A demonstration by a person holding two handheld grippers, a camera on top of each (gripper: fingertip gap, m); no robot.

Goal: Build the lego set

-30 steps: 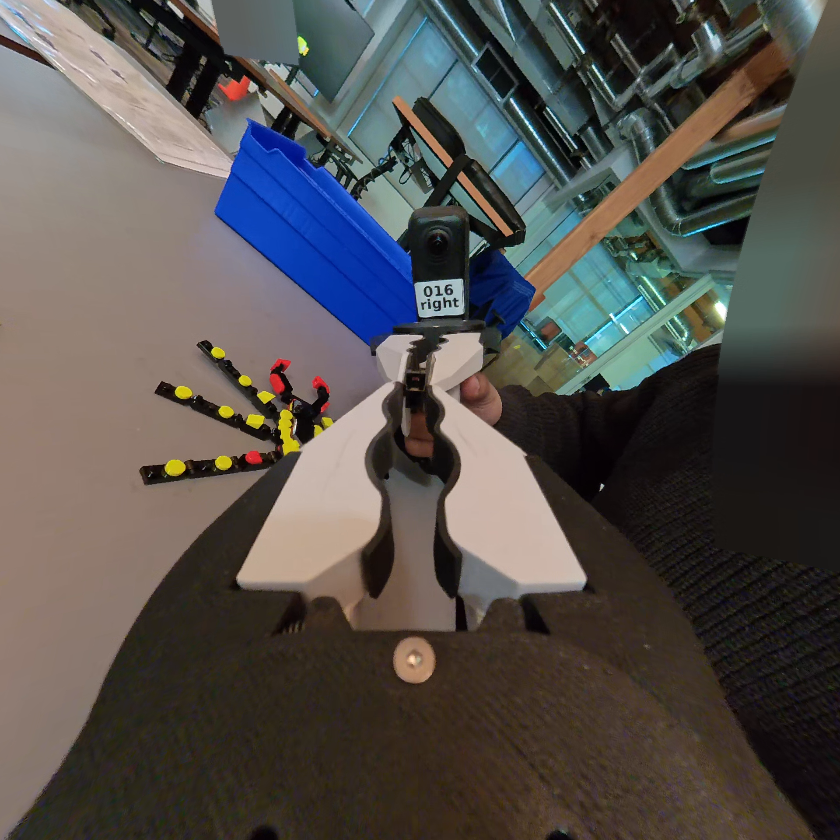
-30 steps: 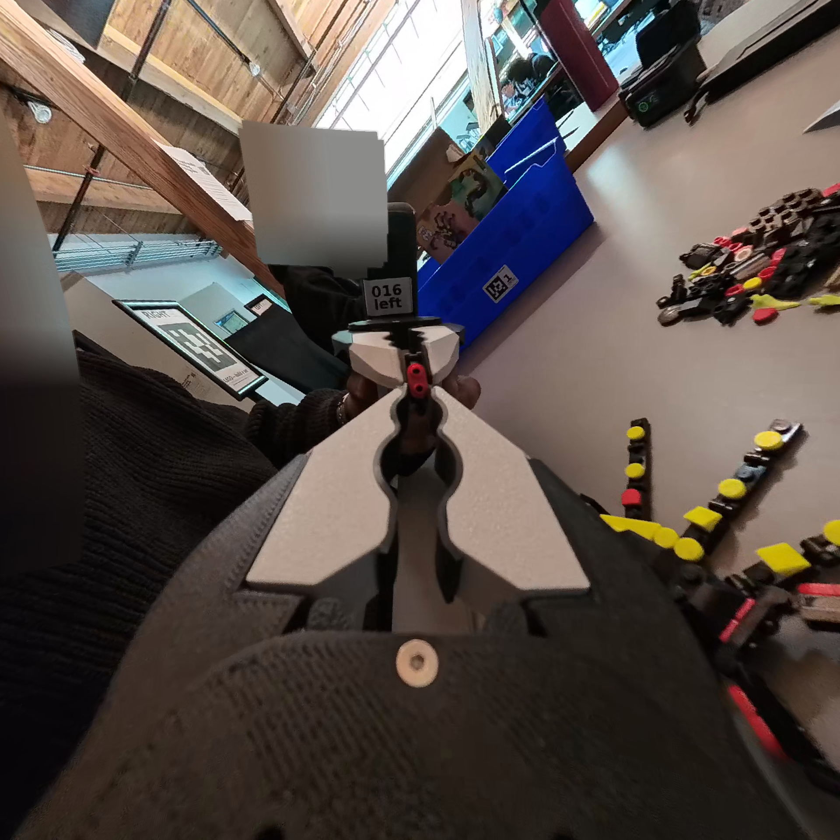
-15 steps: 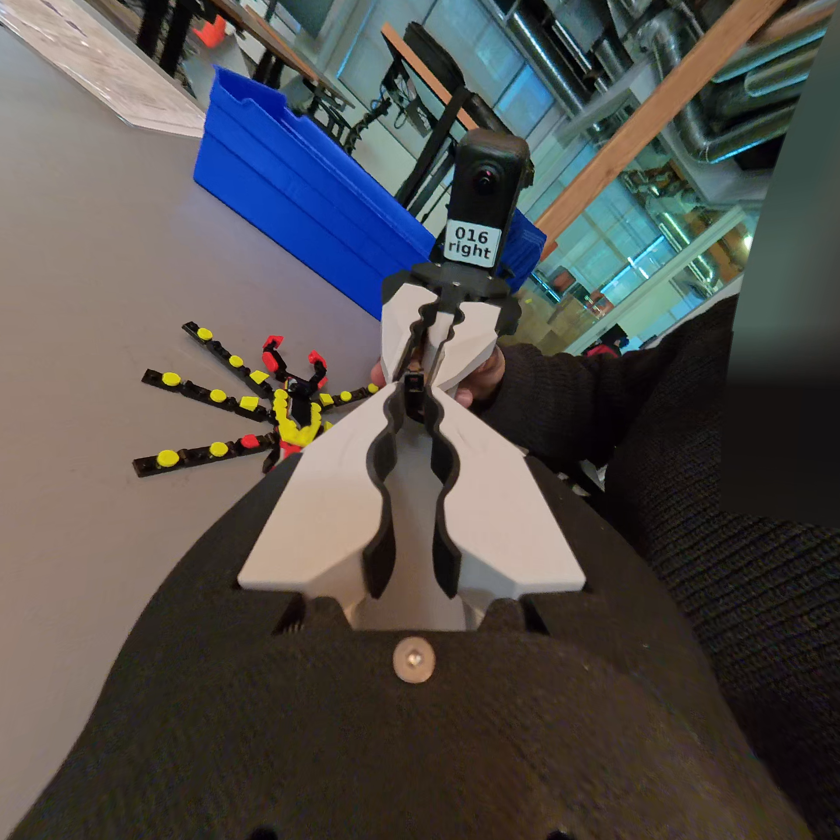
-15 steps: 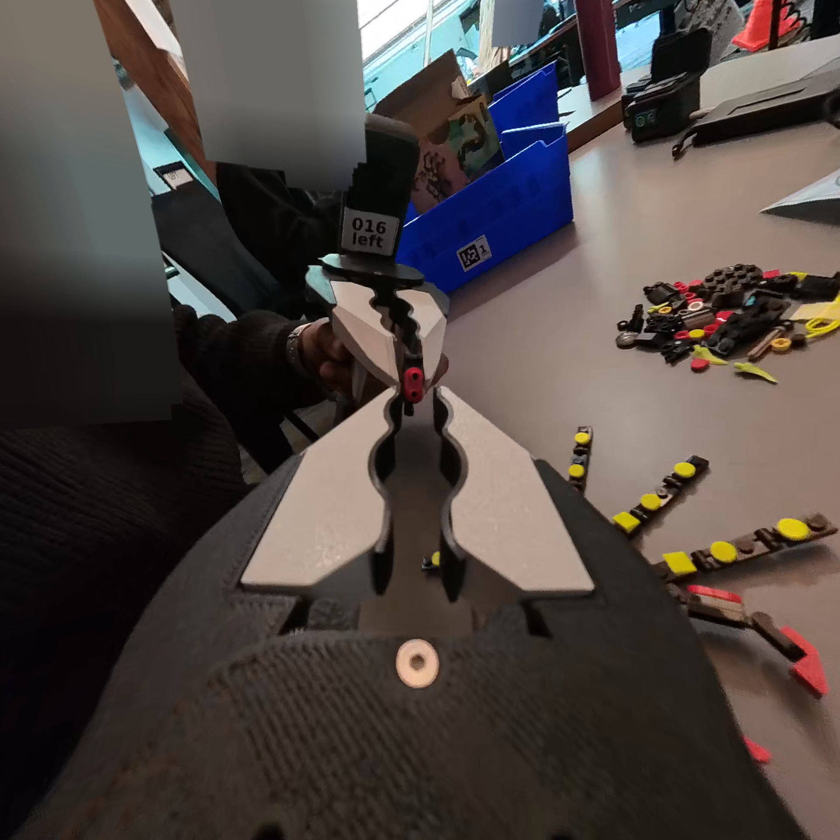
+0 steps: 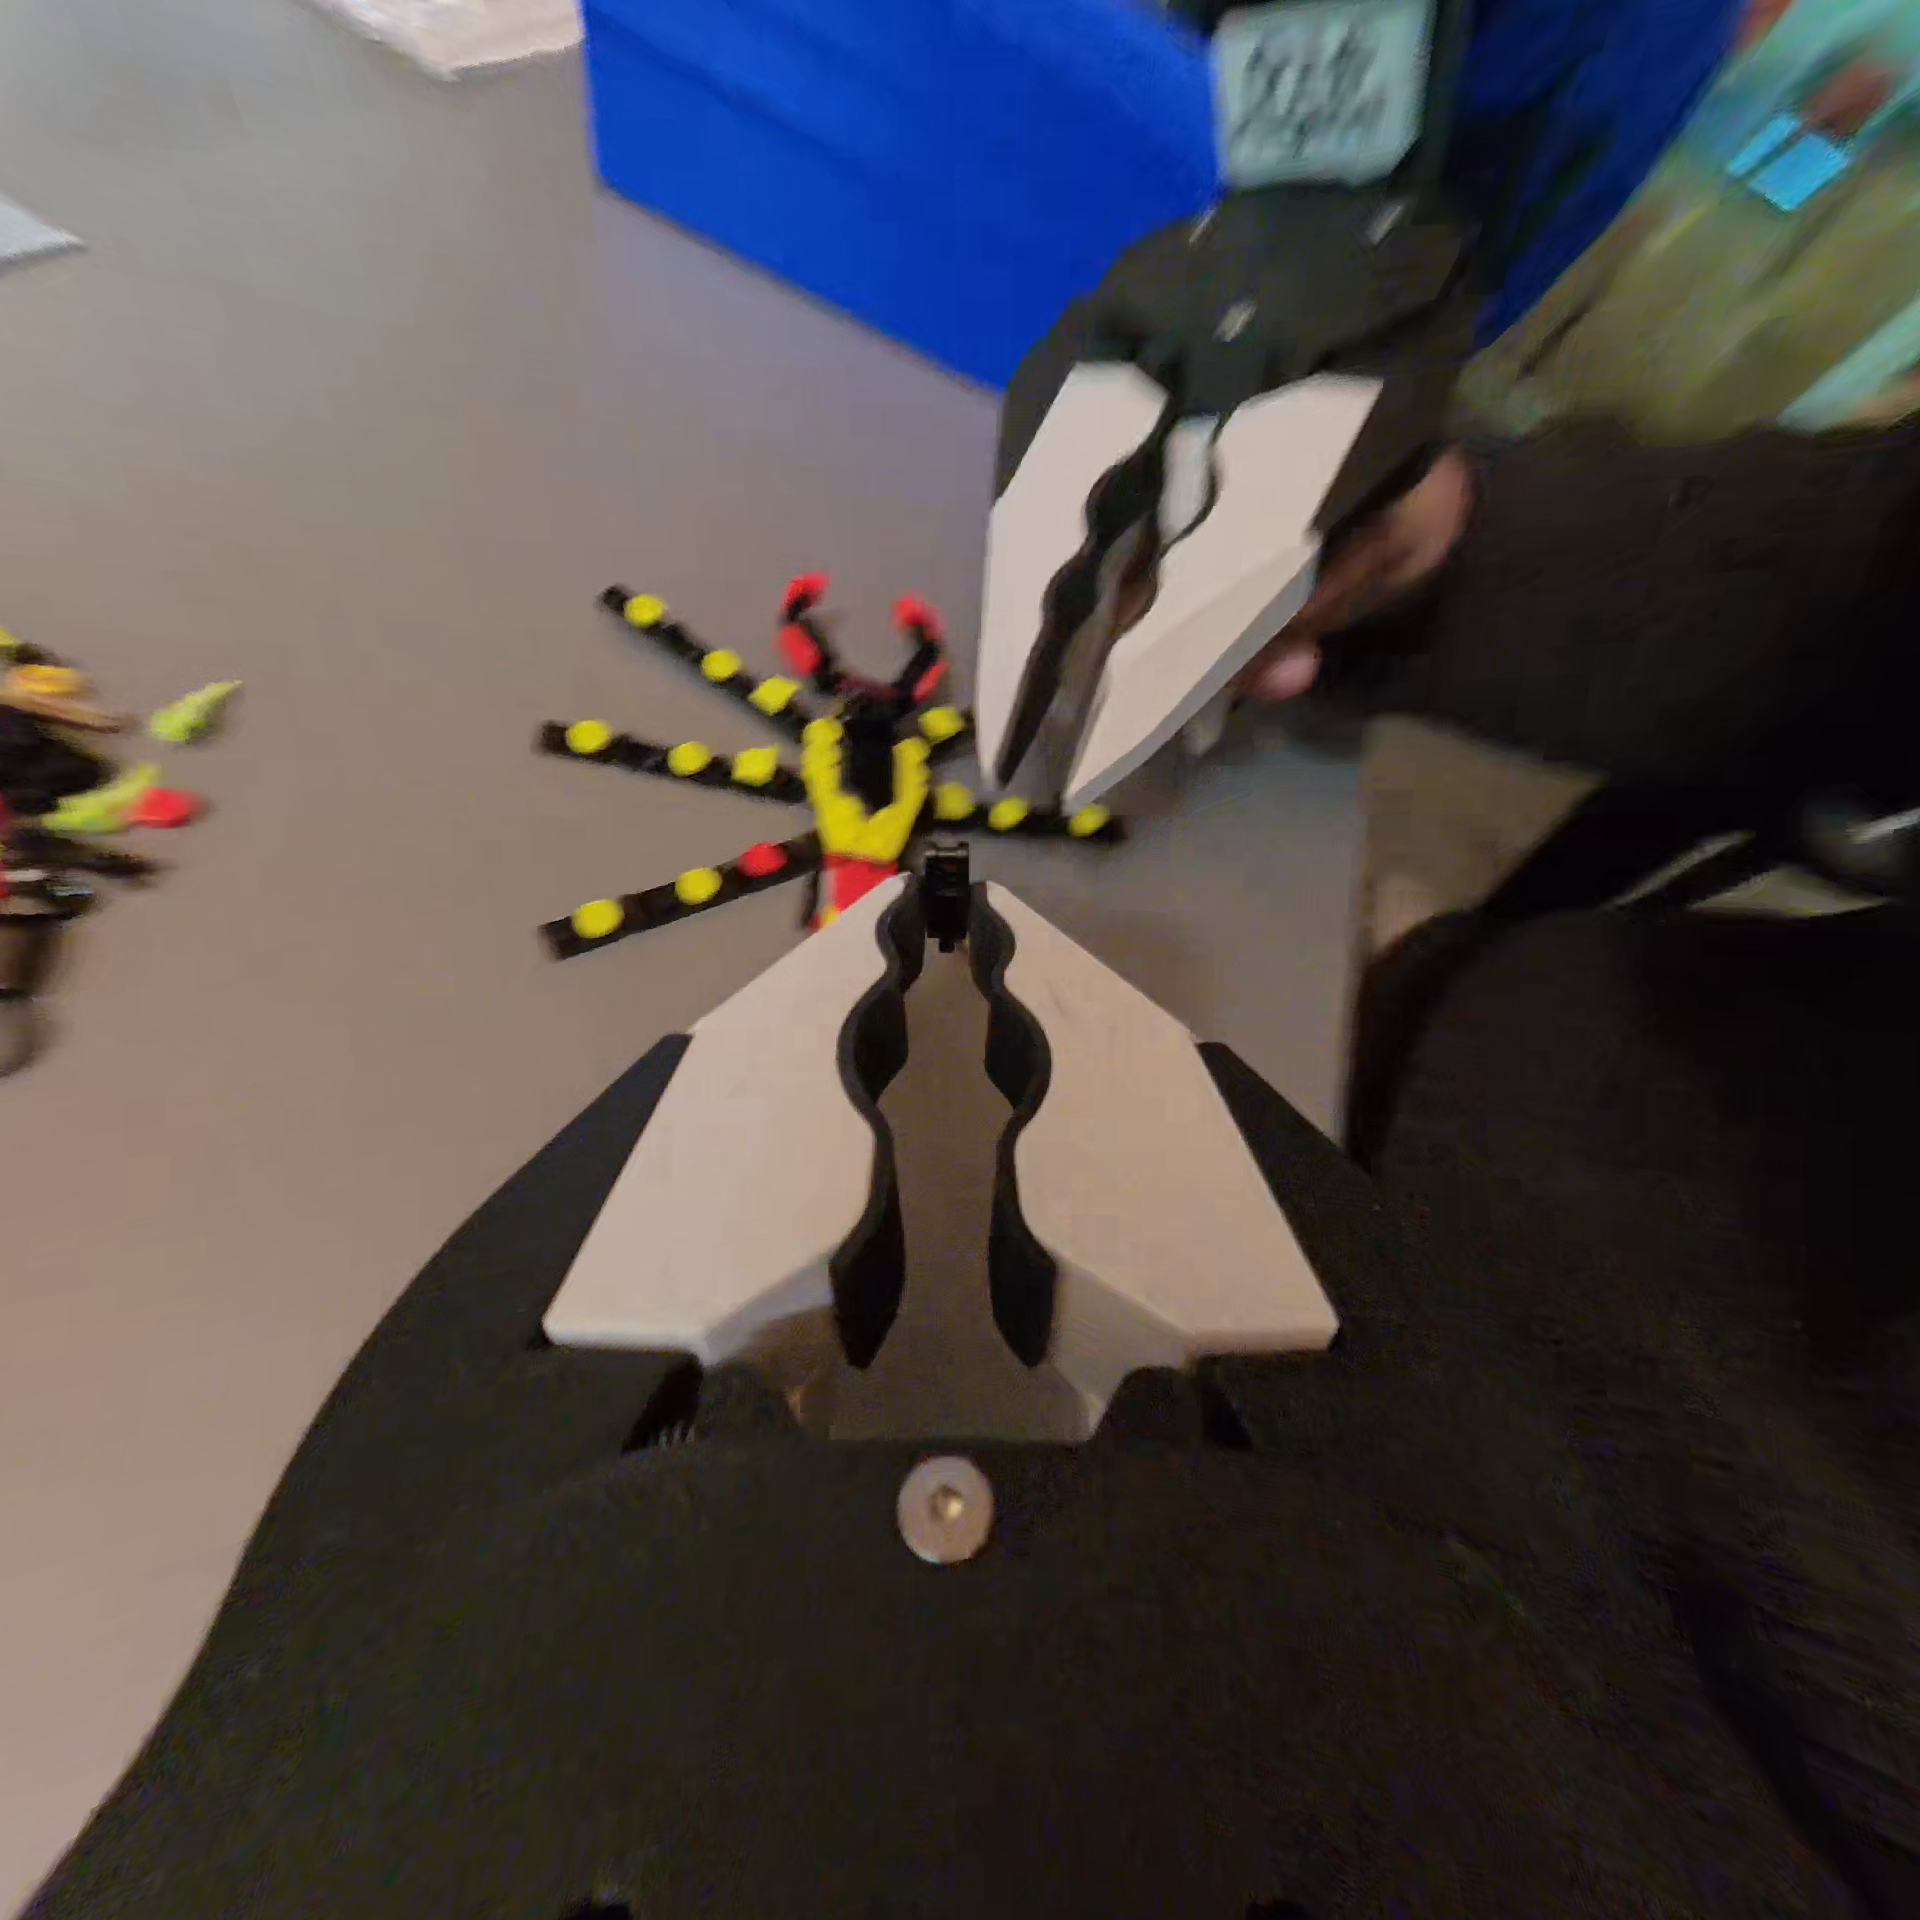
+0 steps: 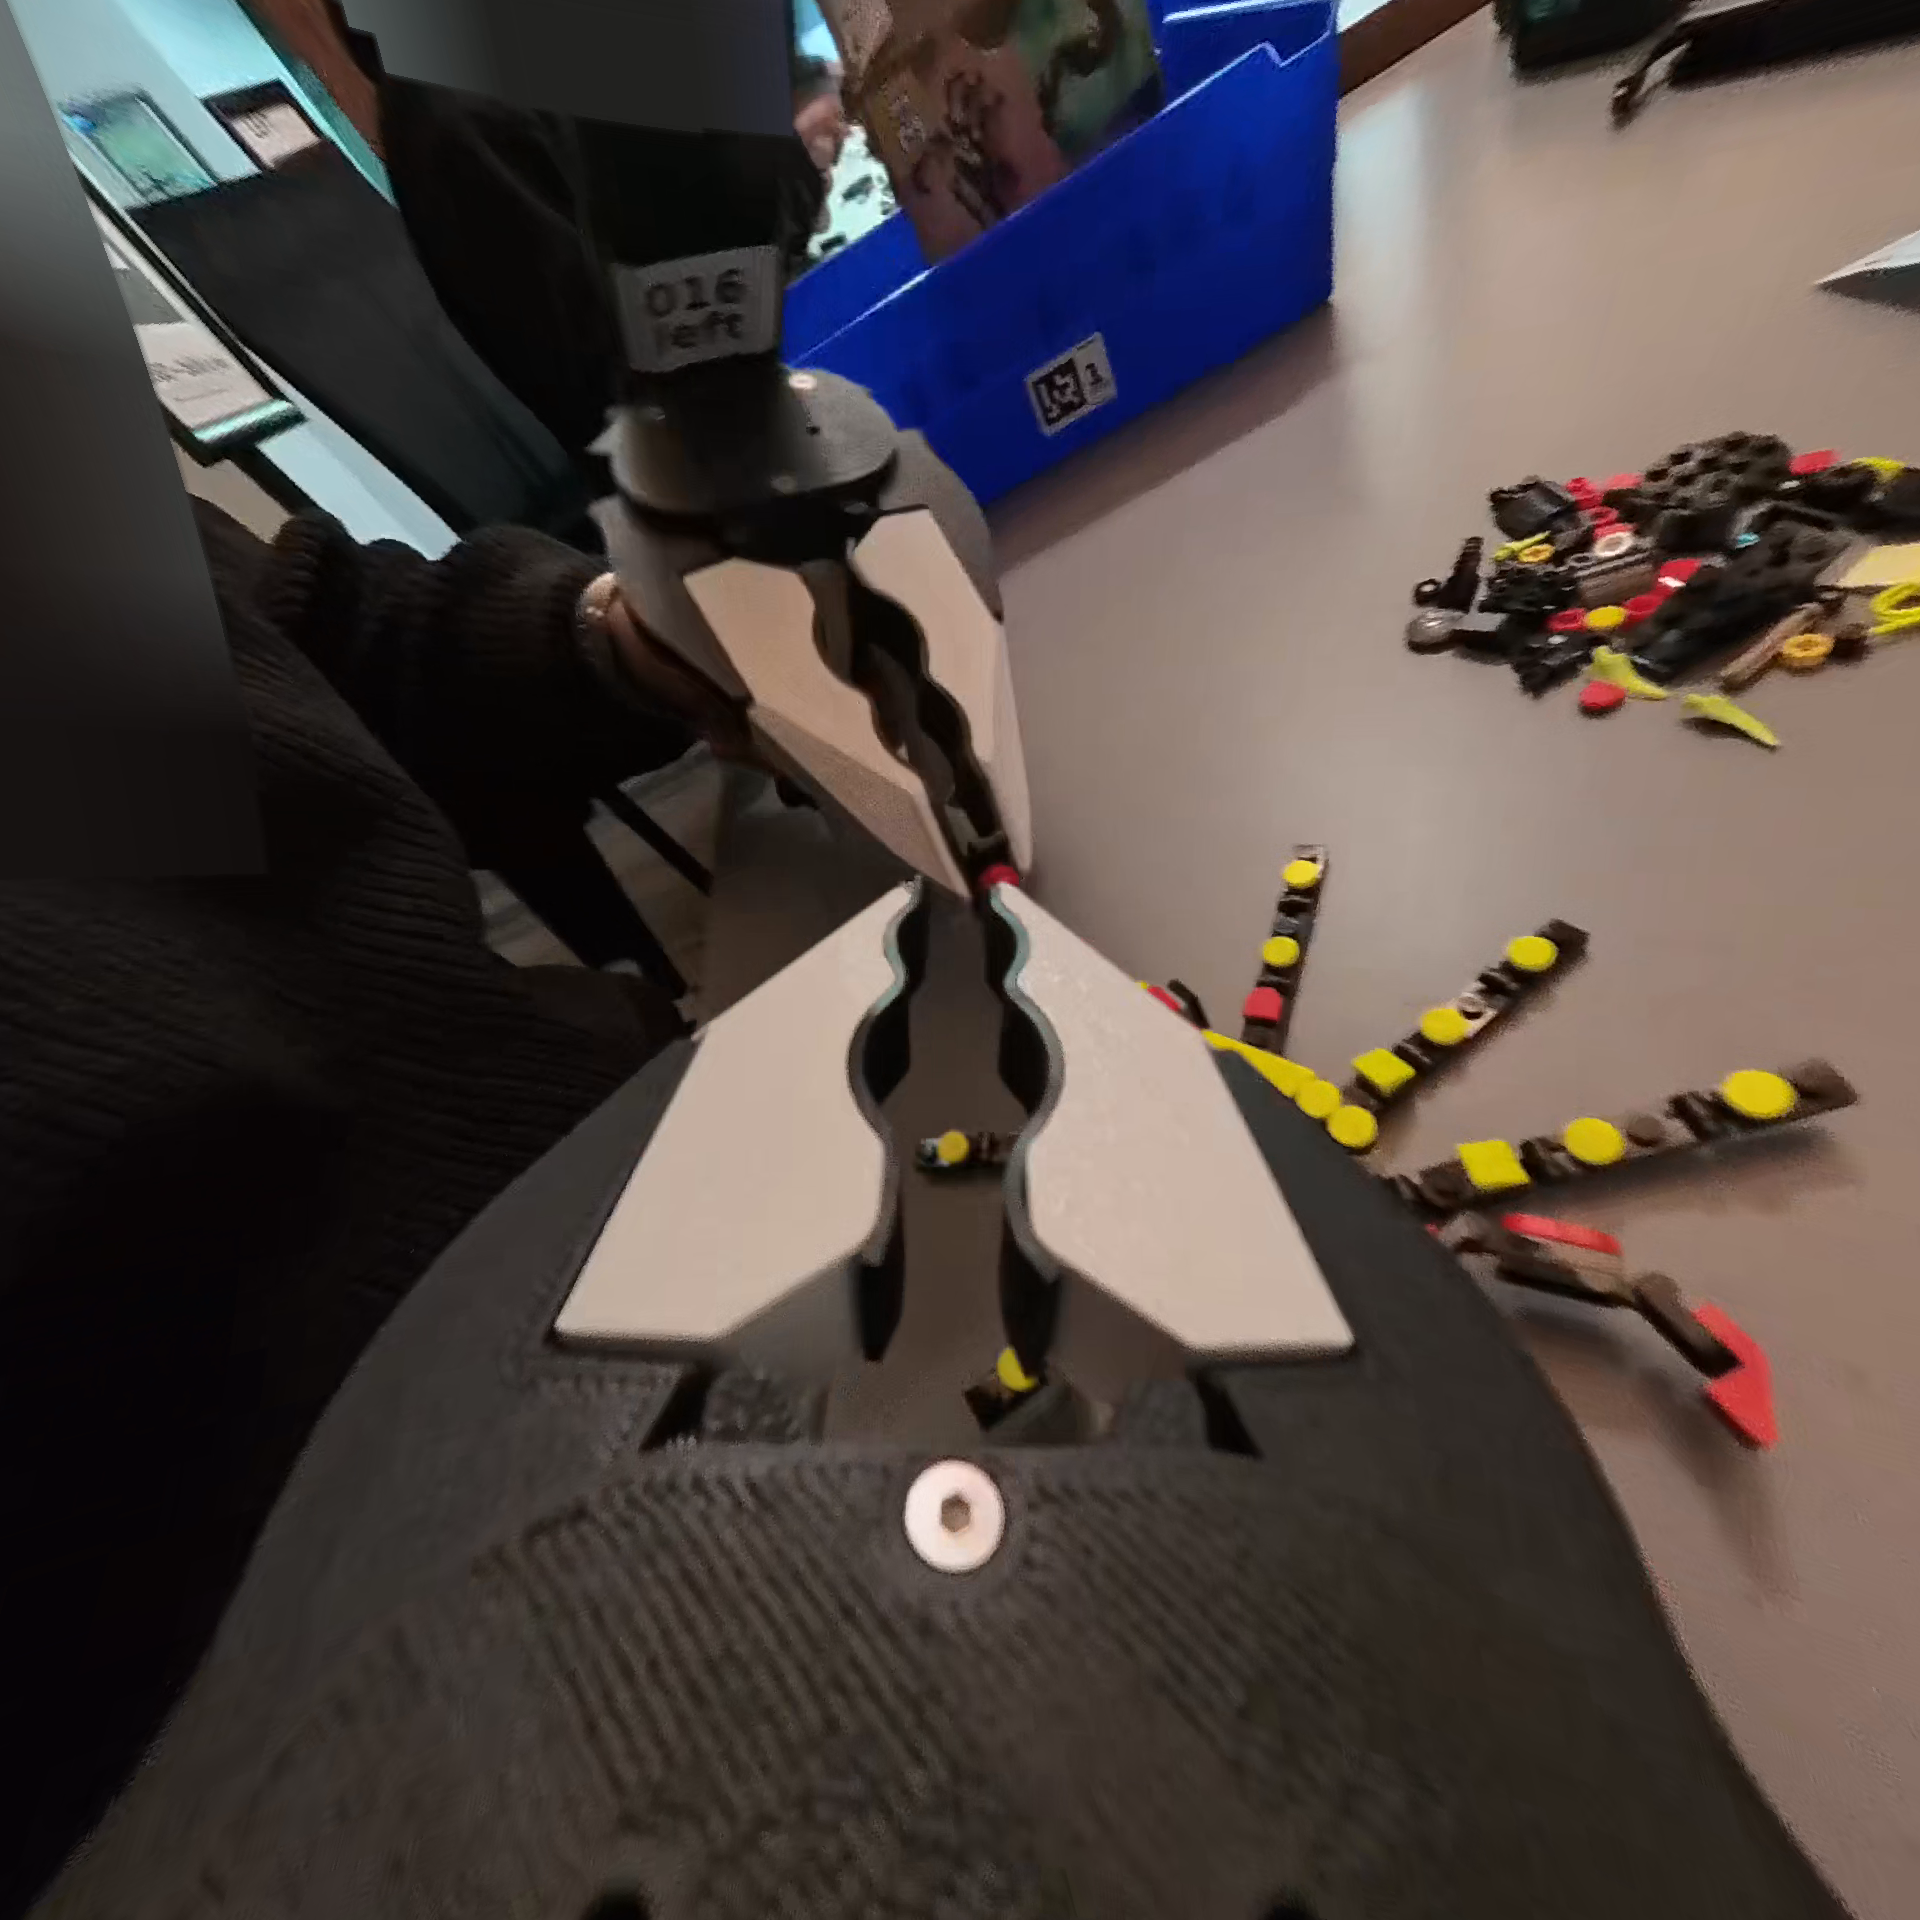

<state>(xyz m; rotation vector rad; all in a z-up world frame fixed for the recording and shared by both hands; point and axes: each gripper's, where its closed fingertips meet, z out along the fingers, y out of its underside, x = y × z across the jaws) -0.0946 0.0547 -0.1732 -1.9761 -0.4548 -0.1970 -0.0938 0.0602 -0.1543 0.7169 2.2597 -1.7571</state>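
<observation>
My left gripper [image 5: 945,906] is shut on a small black piece [image 5: 945,873] and holds it just above the rear of a black, yellow and red brick spider [image 5: 862,790] on the grey table [image 5: 260,416]. In the right wrist view the piece shows a red end [image 6: 1000,875] at the left gripper's tips [image 6: 987,868]. My right gripper [image 6: 954,902] has its jaws narrowly apart with nothing between them. It hangs over the spider's legs [image 6: 1496,1164], tip to tip with the left gripper. In the left wrist view it [image 5: 1039,784] points down beside the spider.
A blue bin [image 6: 1122,270] stands at the table's far side, also in the left wrist view [image 5: 894,177]. A pile of loose black, red and yellow pieces [image 6: 1662,582] lies beyond the spider. A person's dark sleeves fill the near side. Only a small space, under 4 cm, lies between the two pairs of fingers.
Both grippers have tilted down from facing each other in the air toward the spider on the table. The left still holds the small piece. The right has drawn slightly off it.
</observation>
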